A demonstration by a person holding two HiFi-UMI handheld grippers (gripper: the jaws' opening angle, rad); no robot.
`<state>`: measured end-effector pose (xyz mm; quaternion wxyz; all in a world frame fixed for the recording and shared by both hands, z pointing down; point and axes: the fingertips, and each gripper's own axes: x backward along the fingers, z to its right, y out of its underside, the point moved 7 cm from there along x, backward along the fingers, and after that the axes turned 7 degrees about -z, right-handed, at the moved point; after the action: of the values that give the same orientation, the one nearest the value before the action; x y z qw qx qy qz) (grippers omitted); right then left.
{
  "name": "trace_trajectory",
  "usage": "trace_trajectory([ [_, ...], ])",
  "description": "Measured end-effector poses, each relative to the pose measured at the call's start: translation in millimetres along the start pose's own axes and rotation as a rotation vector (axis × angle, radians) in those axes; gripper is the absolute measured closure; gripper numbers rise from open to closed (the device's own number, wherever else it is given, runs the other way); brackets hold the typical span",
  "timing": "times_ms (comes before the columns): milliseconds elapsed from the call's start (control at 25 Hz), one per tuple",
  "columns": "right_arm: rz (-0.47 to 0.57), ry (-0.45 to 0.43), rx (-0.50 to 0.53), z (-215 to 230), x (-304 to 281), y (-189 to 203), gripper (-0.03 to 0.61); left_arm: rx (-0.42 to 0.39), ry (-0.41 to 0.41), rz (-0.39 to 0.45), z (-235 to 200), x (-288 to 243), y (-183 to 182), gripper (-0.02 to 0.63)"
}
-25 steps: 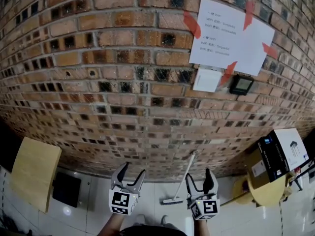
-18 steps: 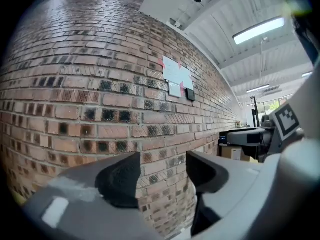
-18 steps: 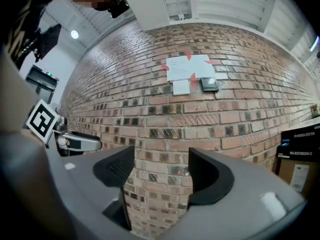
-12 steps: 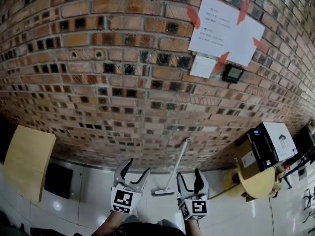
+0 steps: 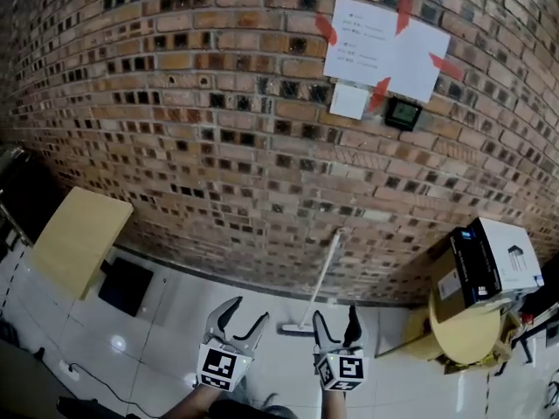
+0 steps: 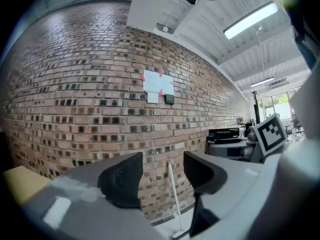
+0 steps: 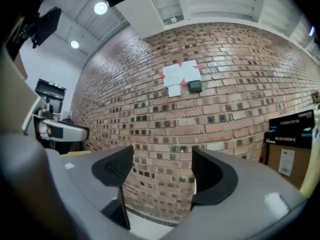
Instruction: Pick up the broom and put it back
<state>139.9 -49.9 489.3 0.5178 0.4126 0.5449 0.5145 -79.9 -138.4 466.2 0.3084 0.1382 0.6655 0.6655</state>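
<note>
The broom (image 5: 319, 278) leans against the brick wall, its pale handle slanting up to the right and its flat head (image 5: 297, 328) on the white tiles. My left gripper (image 5: 248, 311) hangs open to the left of the broom head, empty. In the left gripper view the broom (image 6: 173, 194) shows through the gap of that gripper (image 6: 162, 169), still far off. My right gripper (image 5: 335, 314) is just right of the broom head; its jaws are opening with nothing between them. The right gripper view looks past that gripper (image 7: 162, 166) at bare brick wall.
A tan tabletop (image 5: 79, 238) stands at the left with a black box (image 5: 127, 285) on the floor beside it. At the right a round yellow table (image 5: 467, 334) carries a cardboard box (image 5: 485, 264). A taped paper notice (image 5: 380, 46) and a small black device (image 5: 402, 112) hang on the wall.
Both grippers have shifted sideways along the wall and the view has swung with them. The right gripper now sits closer to the broom head. The broom has not moved.
</note>
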Motion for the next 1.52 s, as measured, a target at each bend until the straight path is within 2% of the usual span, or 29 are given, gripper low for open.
trace_trajectory([
  [160, -0.052, -0.035, -0.007, -16, 36, -8, 0.215, -0.037, -0.055, -0.03, 8, 29, 3, 0.357],
  [360, -0.018, -0.012, -0.042, -22, 60, -15, 0.216, -0.053, 0.004, 0.021, 14, 25, -12, 0.358],
  [480, -0.013, -0.002, 0.0, -35, 64, -24, 0.216, -0.062, 0.022, 0.032, 10, 37, -14, 0.359],
  [640, 0.012, 0.039, 0.022, -56, 55, -38, 0.218, -0.045, 0.027, 0.022, -3, 51, -6, 0.359],
  [960, -0.014, -0.014, 0.061, -115, 28, -39, 0.218, -0.01, -0.075, 0.06, -69, 75, -9, 0.357],
  [1080, -0.014, -0.009, 0.038, -120, 23, -38, 0.218, 0.002, -0.071, 0.05, -75, 78, -2, 0.358],
  [1320, 0.028, 0.036, 0.032, -119, 20, -45, 0.224, -0.004, -0.011, 0.055, -66, 74, -1, 0.357],
  [1520, 0.022, 0.057, 0.027, -119, 17, -40, 0.23, -0.004, -0.028, 0.055, -78, 73, 3, 0.357],
])
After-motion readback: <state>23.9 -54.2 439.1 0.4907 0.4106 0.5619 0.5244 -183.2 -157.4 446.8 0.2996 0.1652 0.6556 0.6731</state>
